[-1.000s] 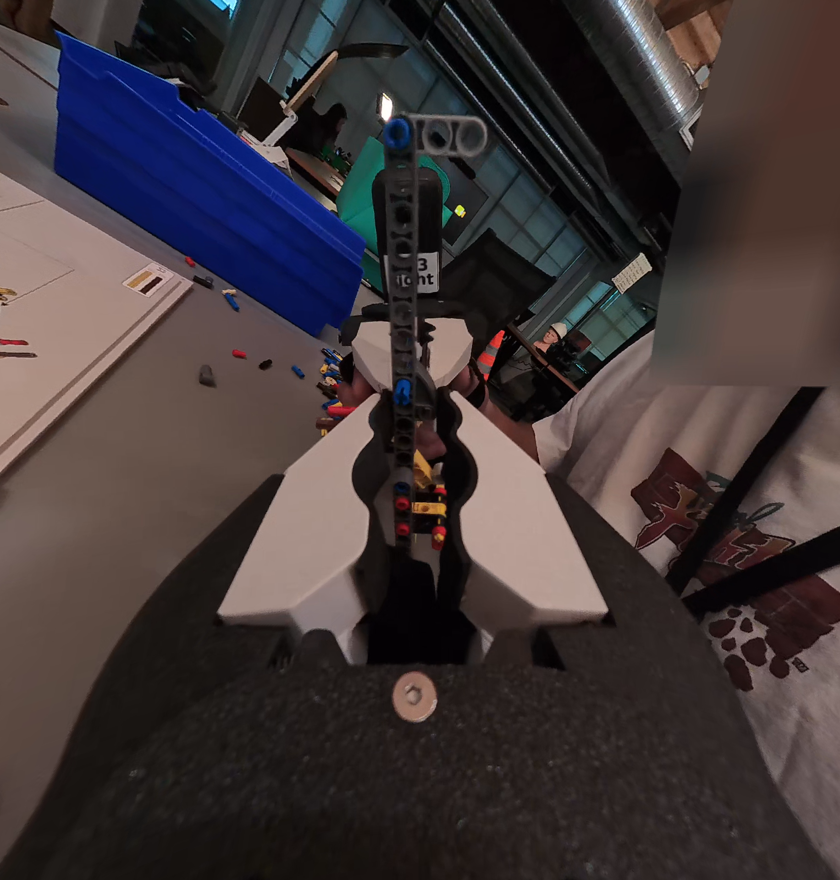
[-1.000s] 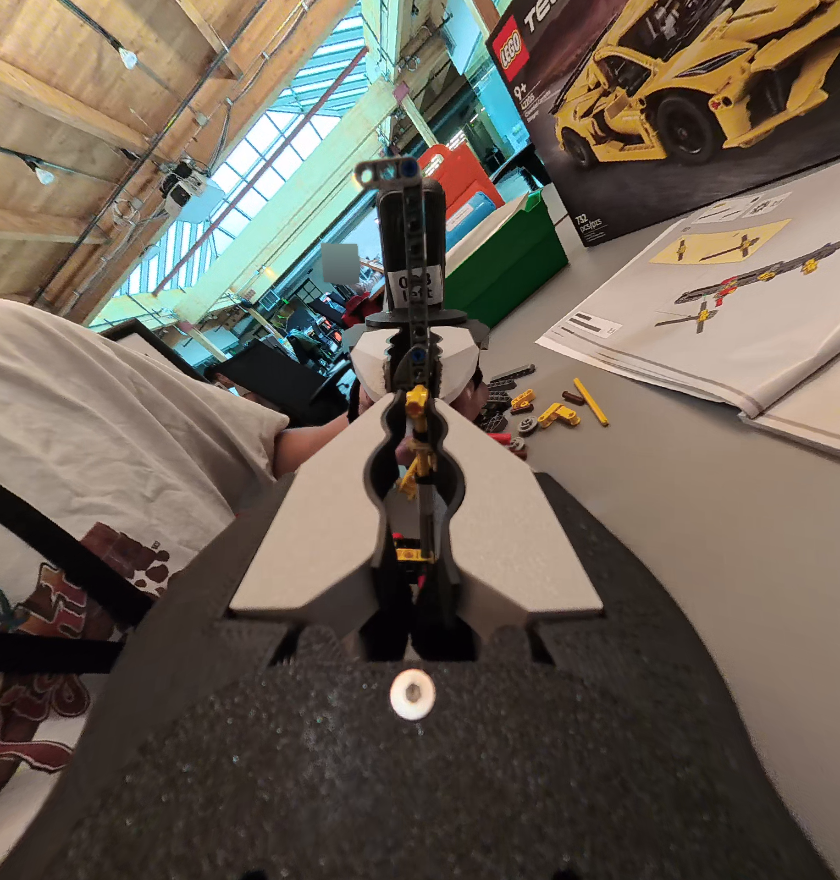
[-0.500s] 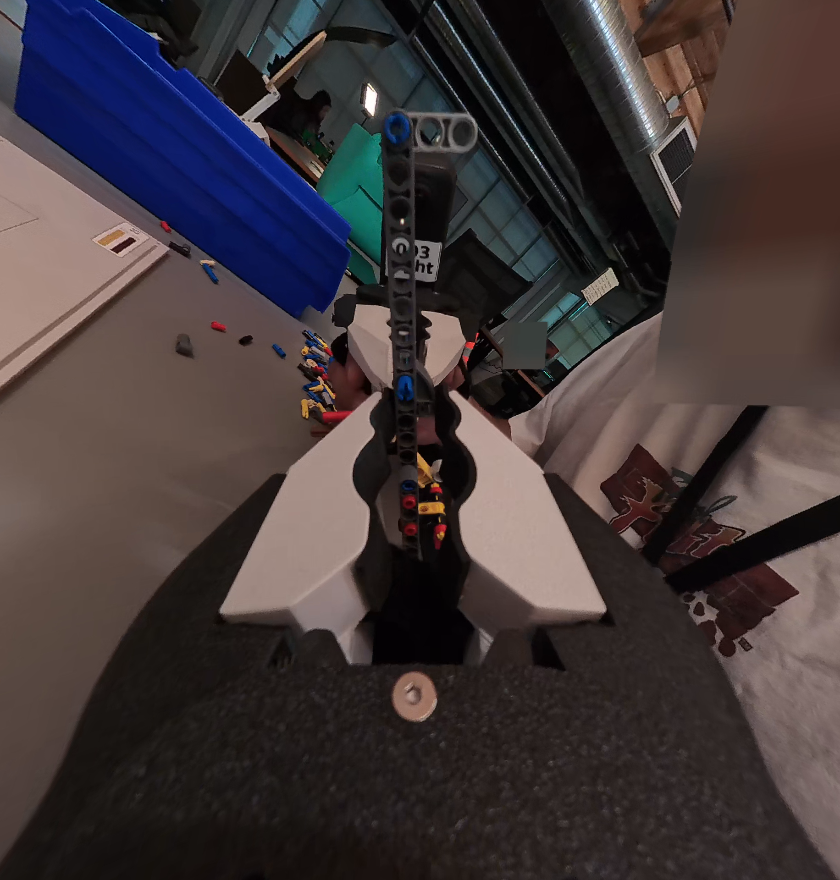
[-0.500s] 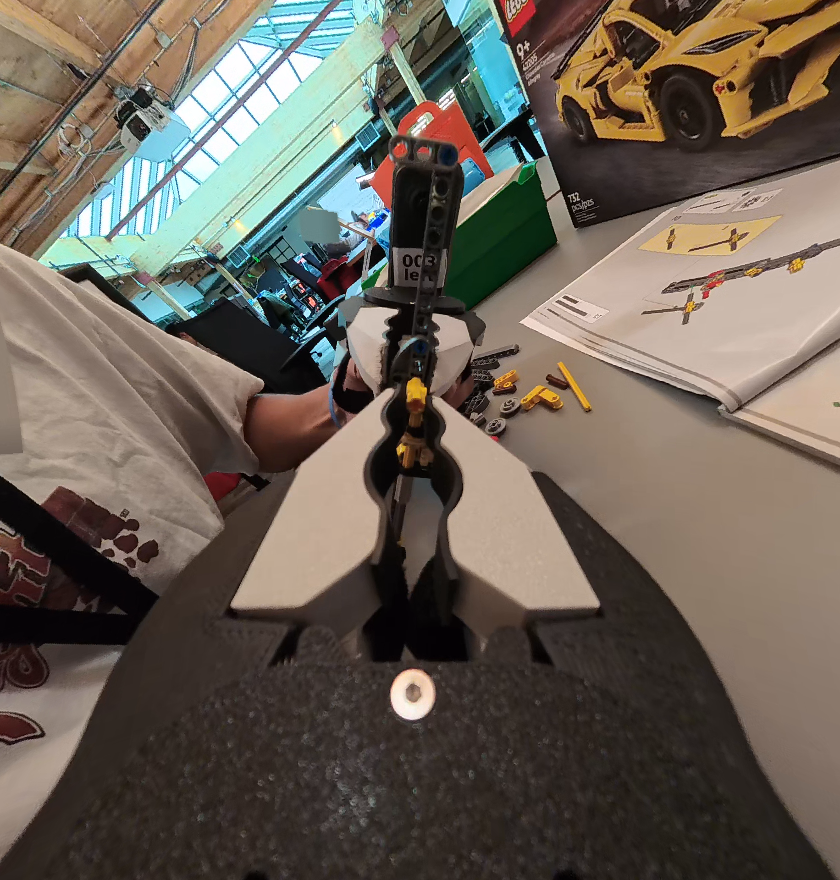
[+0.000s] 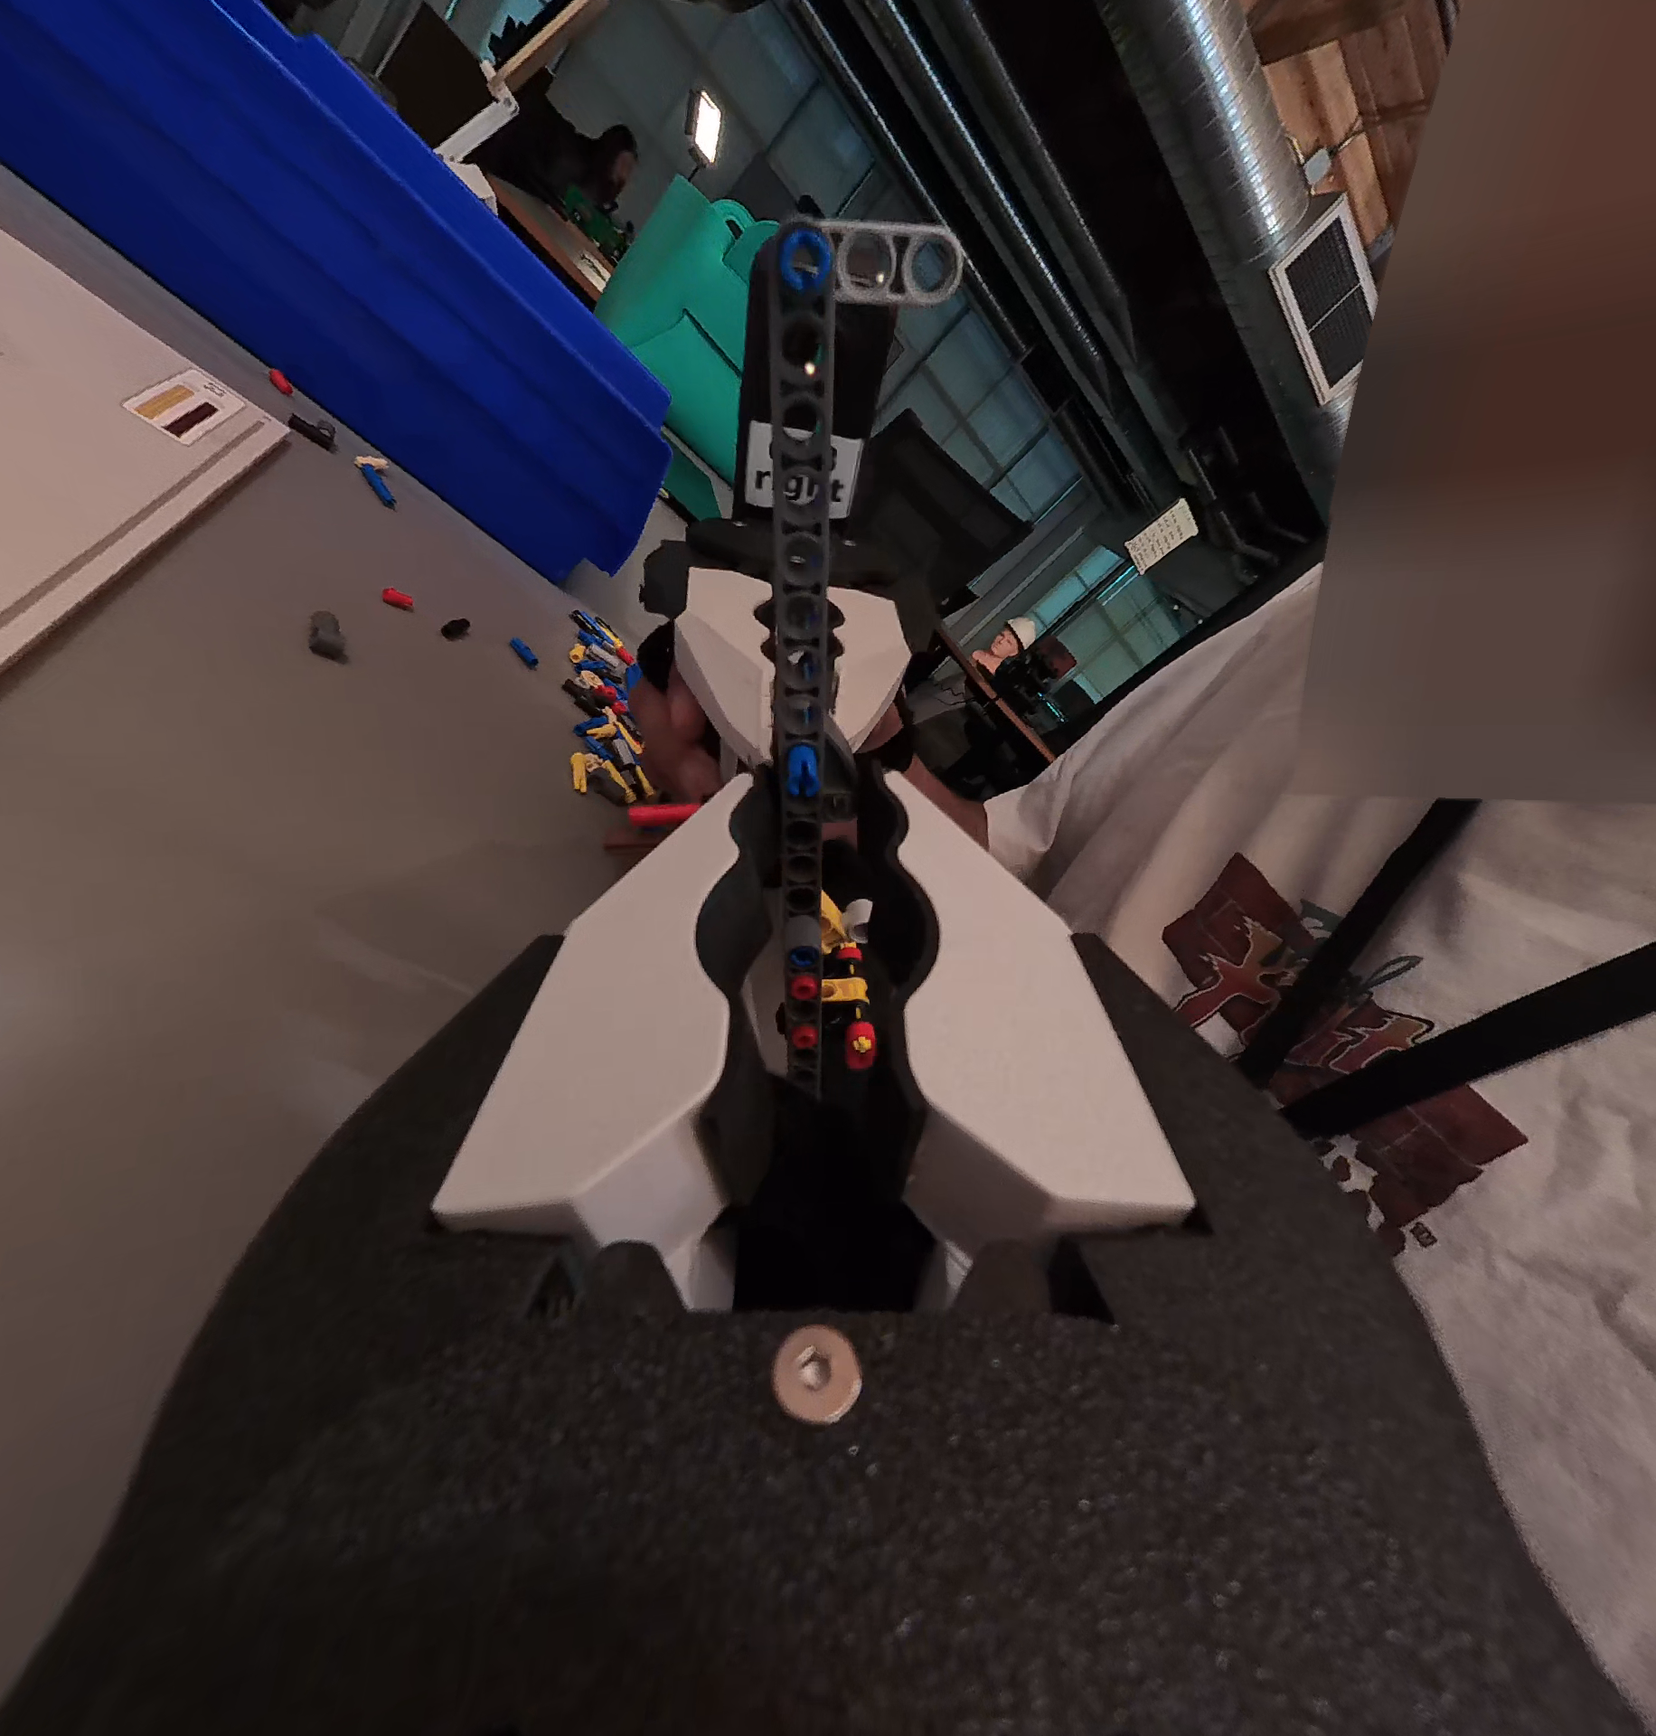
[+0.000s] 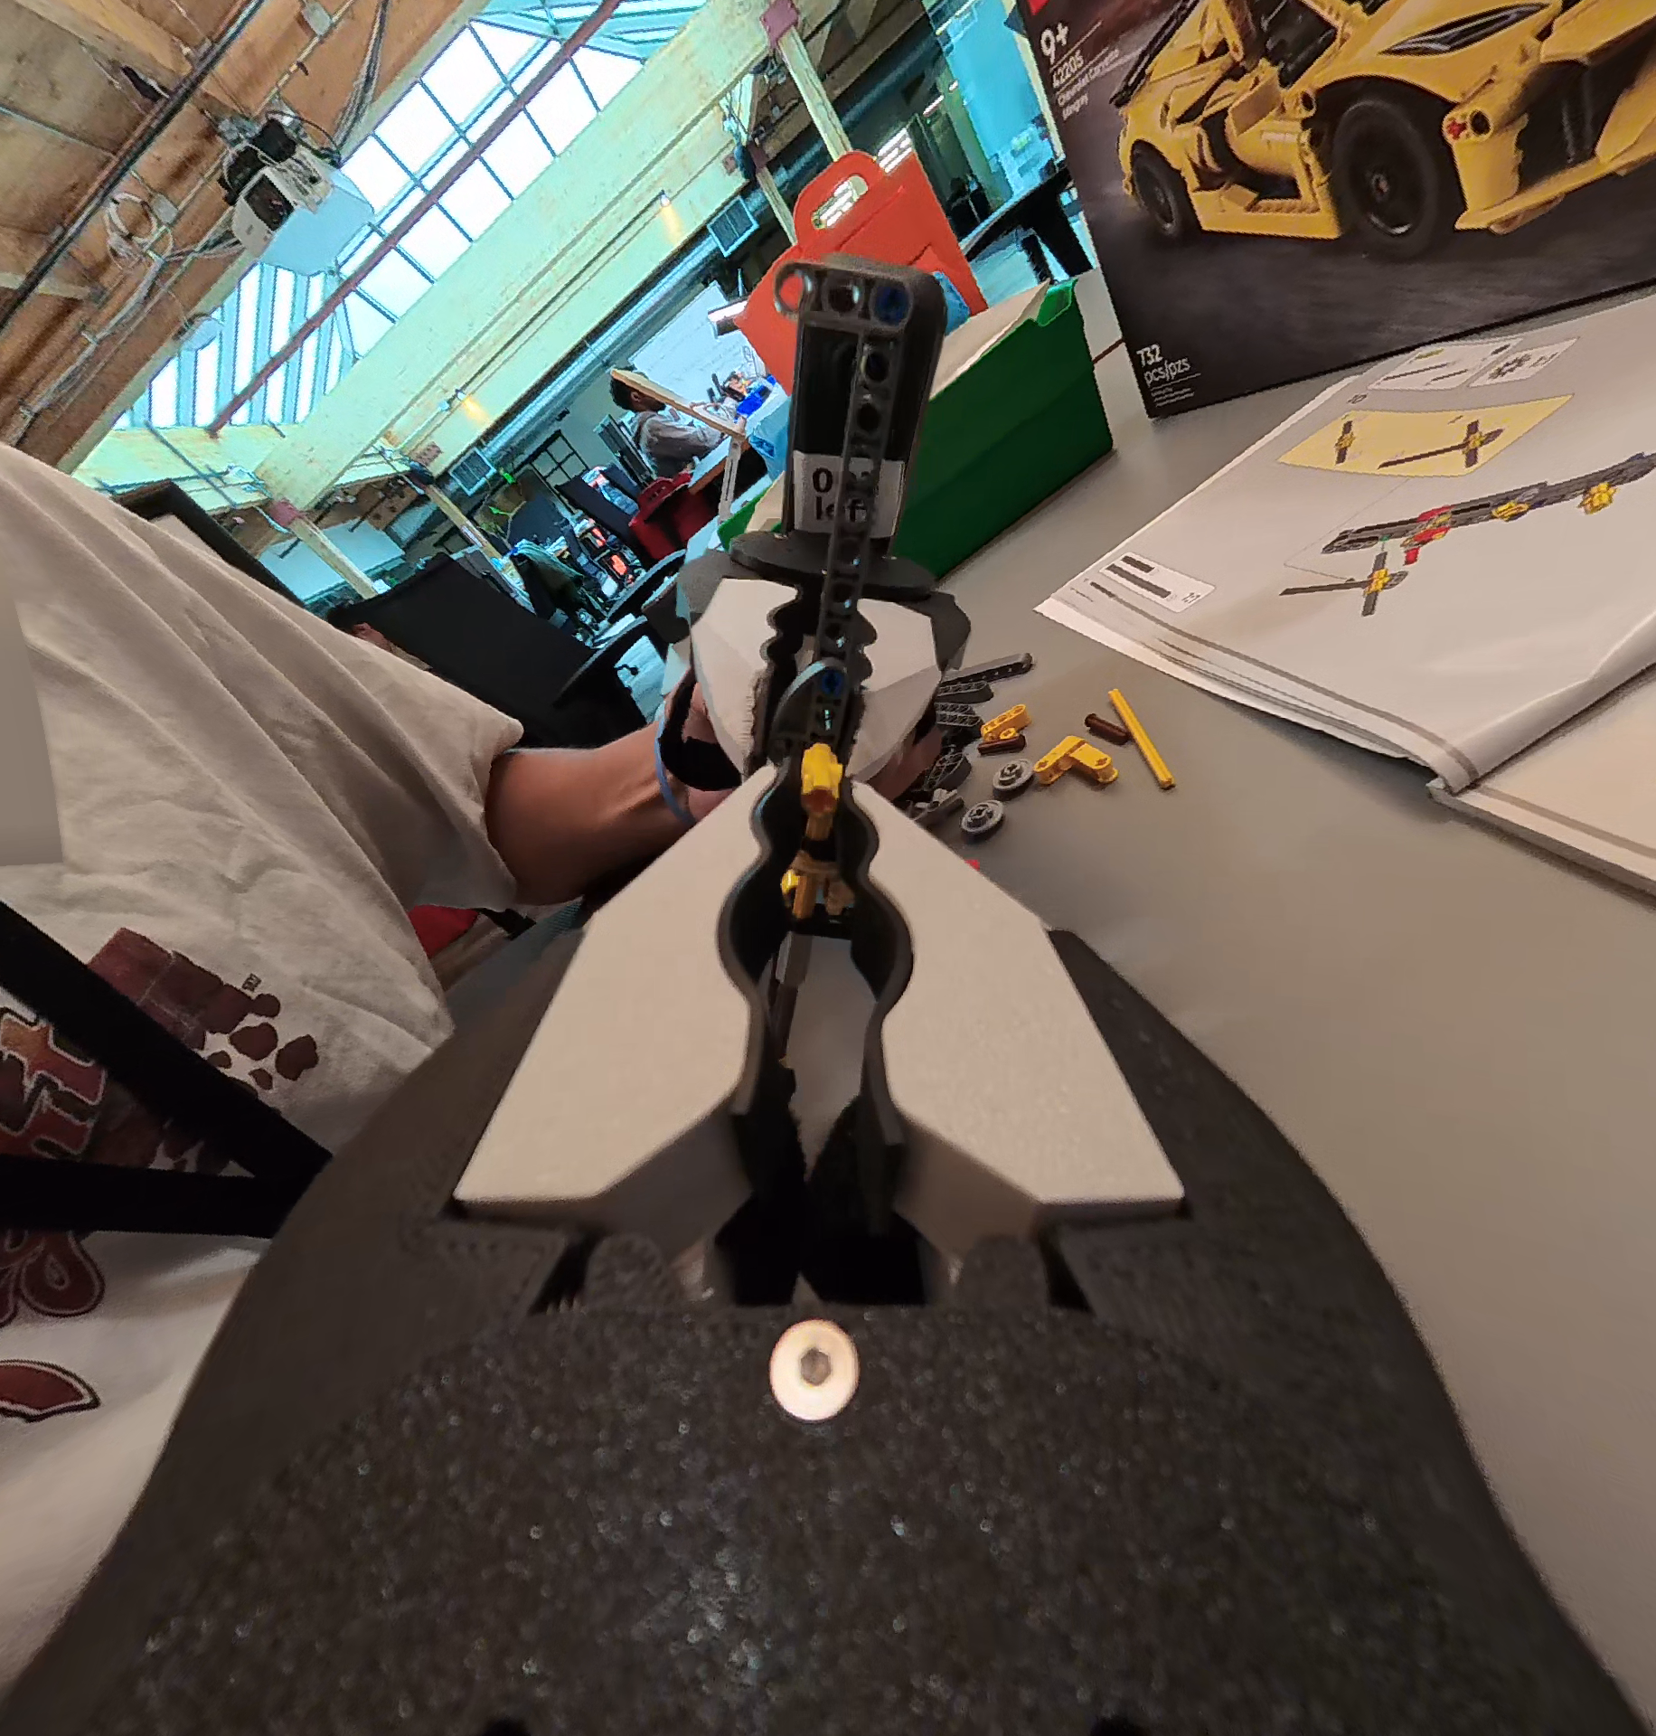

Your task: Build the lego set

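Note:
The lego assembly is a long dark grey beam (image 5: 799, 582) with blue and red pins, yellow connectors low down and a short light grey beam (image 5: 892, 263) at its far end. My left gripper (image 5: 810, 791) is shut on its near part, held above the grey table (image 5: 242, 892). My right gripper (image 6: 813, 784) faces the left one and is shut on the same assembly (image 6: 852, 488) at a yellow connector (image 6: 817, 768). Each gripper shows opposite the other: the right gripper in the left wrist view (image 5: 787, 658), the left gripper in the right wrist view (image 6: 805, 648).
A blue bin (image 5: 336, 282), a booklet (image 5: 54, 470) and loose pieces (image 5: 604, 714) lie on the table. The right wrist view shows the set's box (image 6: 1369, 188), the open instructions (image 6: 1416, 582), a green bin (image 6: 1003, 441) and loose parts (image 6: 1040, 761). A person's white shirt (image 6: 195, 751) is close. My two grippers' fingertips are within a few centimetres of each other.
Both grippers have turned and shifted together with the assembly held between them. In the right wrist view the beam now leans to the right. Both grips are unchanged.

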`<action>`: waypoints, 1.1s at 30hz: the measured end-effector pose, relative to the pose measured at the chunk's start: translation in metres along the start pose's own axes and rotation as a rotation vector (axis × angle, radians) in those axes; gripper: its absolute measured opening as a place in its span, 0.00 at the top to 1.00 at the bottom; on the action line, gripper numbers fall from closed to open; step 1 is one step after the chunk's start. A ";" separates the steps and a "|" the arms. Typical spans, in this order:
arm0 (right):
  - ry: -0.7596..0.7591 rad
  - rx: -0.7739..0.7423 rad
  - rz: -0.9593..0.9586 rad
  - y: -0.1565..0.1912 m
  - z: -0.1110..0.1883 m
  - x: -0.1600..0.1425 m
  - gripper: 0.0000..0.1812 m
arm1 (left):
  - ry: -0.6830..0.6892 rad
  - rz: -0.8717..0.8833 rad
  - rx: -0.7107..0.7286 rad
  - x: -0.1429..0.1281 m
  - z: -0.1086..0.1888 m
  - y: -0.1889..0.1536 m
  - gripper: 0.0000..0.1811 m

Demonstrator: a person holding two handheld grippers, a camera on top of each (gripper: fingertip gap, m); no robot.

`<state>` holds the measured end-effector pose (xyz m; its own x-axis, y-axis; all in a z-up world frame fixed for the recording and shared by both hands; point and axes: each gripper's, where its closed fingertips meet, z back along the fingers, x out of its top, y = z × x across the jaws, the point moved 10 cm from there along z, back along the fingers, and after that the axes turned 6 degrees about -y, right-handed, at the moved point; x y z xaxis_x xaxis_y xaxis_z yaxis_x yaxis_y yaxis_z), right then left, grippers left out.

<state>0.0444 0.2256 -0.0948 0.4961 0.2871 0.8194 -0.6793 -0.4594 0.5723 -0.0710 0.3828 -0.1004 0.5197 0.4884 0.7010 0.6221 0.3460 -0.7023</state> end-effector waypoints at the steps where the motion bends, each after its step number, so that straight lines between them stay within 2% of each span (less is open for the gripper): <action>1: -0.003 0.005 -0.012 0.000 0.000 0.000 0.97 | -0.002 0.003 0.000 0.000 0.000 0.000 0.92; 17: 0.019 0.021 -0.060 -0.003 0.002 -0.003 0.97 | 0.027 0.008 0.005 -0.003 0.001 0.001 0.92; 21: -0.091 -0.018 -0.110 -0.011 0.023 0.005 0.97 | -0.064 0.025 0.014 0.006 0.016 0.005 0.92; 24: -0.043 -0.050 0.084 0.001 0.013 0.008 0.97 | 0.006 0.014 -0.006 0.001 0.001 0.000 0.92; 26: -0.054 -0.119 0.278 0.004 0.019 0.015 0.97 | 0.006 0.044 -0.041 0.000 -0.001 -0.001 0.92; 27: -0.068 -0.104 0.363 0.010 0.022 0.017 0.97 | -0.006 0.076 -0.057 0.000 0.000 0.000 0.92; 30: -0.060 -0.089 0.777 0.036 0.017 0.012 0.97 | -0.010 0.187 -0.141 -0.003 0.001 0.002 0.92; 31: -0.019 -0.120 0.885 0.038 0.014 0.010 0.97 | -0.002 0.216 -0.173 -0.004 -0.001 0.002 0.92; 33: 0.103 -0.134 0.983 0.038 0.005 0.002 0.97 | 0.004 0.258 -0.209 -0.006 -0.002 0.001 0.92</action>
<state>0.0224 0.2044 -0.0715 -0.3649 -0.0955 0.9261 -0.8214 -0.4354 -0.3685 -0.0718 0.3787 -0.1052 0.6779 0.5348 0.5044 0.5763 0.0395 -0.8163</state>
